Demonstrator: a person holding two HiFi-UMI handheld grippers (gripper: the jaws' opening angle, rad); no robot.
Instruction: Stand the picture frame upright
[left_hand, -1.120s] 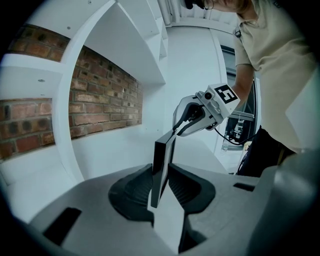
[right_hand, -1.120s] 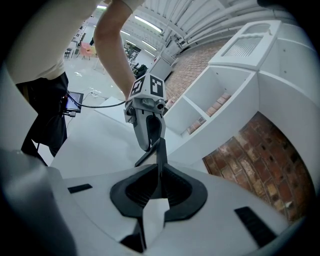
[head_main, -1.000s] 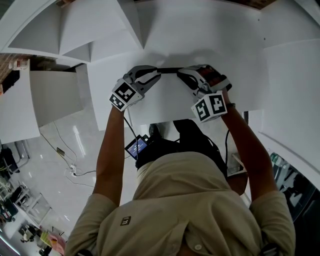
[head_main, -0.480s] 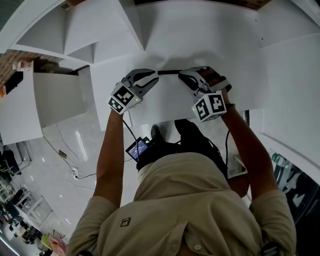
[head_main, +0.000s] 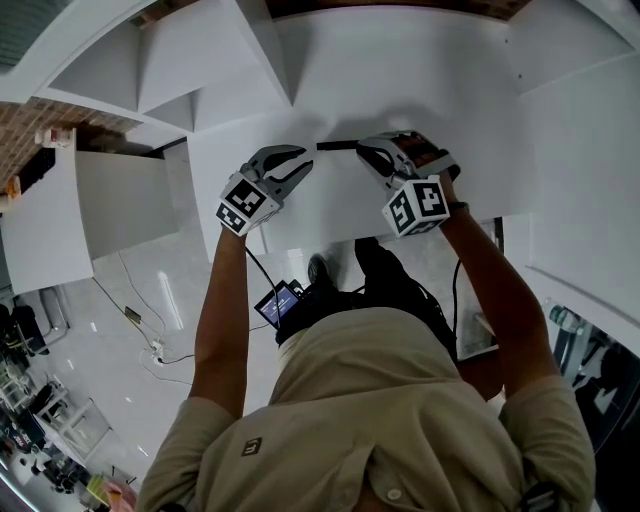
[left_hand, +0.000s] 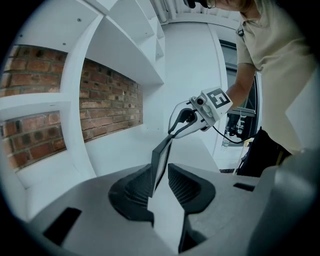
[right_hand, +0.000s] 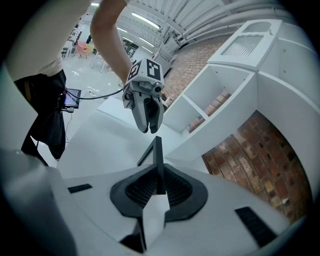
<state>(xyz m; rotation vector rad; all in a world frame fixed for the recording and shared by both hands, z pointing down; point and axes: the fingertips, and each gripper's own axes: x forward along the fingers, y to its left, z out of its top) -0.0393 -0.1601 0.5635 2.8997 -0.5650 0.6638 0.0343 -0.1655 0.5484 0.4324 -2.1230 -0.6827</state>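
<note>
A thin black picture frame (head_main: 340, 146) stands on edge on the white tabletop (head_main: 330, 210), seen edge-on from above. My right gripper (head_main: 368, 148) is shut on its right end; in the right gripper view the frame (right_hand: 158, 160) sits clamped between the pads, with its support leg (right_hand: 145, 153) angled down to the left. My left gripper (head_main: 305, 160) is open and a little clear of the frame's left end. In the left gripper view the frame (left_hand: 161, 155) runs from the open jaws away to the right gripper (left_hand: 173, 132). The left gripper (right_hand: 145, 127) hangs just above the frame's far end.
White shelf compartments (head_main: 270, 50) rise beyond the tabletop, backed by a brick wall (left_hand: 110, 100) (right_hand: 270, 150). The table's near edge runs just in front of the person's body. Cables lie on the glossy floor (head_main: 150, 340) at the left.
My left gripper has opened and drawn back to the left off the frame's left end. The right gripper has kept its hold and barely moved.
</note>
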